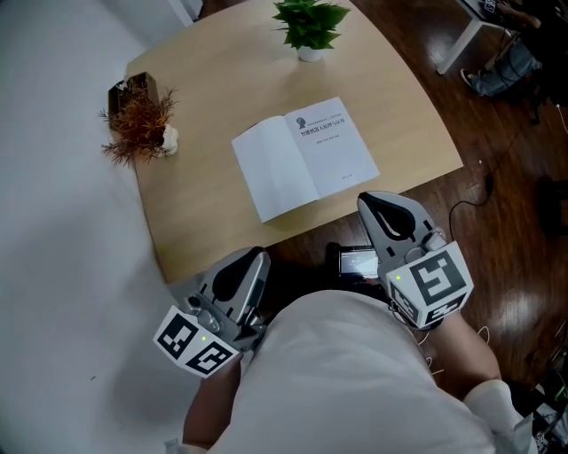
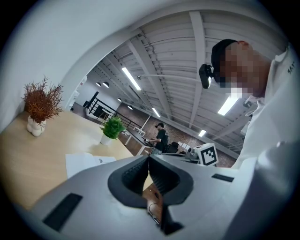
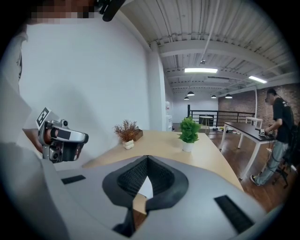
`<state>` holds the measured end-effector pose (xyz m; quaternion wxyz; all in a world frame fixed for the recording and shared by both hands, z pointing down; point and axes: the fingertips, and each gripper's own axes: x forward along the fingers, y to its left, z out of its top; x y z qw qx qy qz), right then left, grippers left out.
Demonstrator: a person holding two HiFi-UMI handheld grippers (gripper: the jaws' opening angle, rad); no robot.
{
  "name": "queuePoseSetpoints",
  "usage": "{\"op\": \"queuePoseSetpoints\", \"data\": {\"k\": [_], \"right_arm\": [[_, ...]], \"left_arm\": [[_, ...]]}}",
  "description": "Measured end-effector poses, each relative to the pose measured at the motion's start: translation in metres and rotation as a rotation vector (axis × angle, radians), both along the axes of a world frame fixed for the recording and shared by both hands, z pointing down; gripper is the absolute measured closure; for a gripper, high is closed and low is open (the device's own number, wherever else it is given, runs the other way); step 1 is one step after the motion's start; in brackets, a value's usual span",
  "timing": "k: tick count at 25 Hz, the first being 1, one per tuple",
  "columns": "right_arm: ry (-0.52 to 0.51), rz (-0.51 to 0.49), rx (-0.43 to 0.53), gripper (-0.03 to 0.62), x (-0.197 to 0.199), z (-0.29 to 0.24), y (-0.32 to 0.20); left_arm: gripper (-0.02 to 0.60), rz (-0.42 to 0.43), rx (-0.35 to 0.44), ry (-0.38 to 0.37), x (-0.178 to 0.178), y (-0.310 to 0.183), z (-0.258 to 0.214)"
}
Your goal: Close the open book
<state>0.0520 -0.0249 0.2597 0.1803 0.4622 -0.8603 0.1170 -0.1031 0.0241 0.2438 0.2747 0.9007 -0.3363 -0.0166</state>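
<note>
An open book with white pages lies flat on the light wooden table, printed page to the right. Both grippers hover off the table's near edge, close to my body. My left gripper is below the book's left corner, with its jaws closed and nothing between them. My right gripper sits just short of the book's right corner, also shut and empty. In the left gripper view the book shows beyond the gripper. In the right gripper view a white sliver of the book shows behind the gripper.
A green potted plant stands at the table's far edge. A dried brown plant in a white vase and a dark box are at the far left. Dark wood floor with a cable lies to the right. Another person stands at a distant desk.
</note>
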Motion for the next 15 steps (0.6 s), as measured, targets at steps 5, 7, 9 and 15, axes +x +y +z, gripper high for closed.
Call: {"op": "queuePoseSetpoints", "data": {"k": [5, 7, 9, 15], "right_arm": [[0.003, -0.012, 0.008, 0.591, -0.0021, -0.0049, 0.0027], [0.008, -0.013, 0.012, 0.591, -0.0029, -0.0058, 0.0036], [0.014, -0.013, 0.016, 0.591, -0.0031, -0.0068, 0.0040], [0.022, -0.012, 0.014, 0.591, -0.0014, -0.0059, 0.0040]], "left_arm": [[0.583, 0.007, -0.010, 0.001, 0.0008, 0.0014, 0.0021], [0.583, 0.010, -0.012, 0.002, 0.0005, 0.0018, 0.0027], [0.583, 0.011, -0.013, 0.004, 0.0002, 0.0020, 0.0028], [0.583, 0.011, -0.018, 0.006, 0.0009, 0.0022, 0.0041]]}}
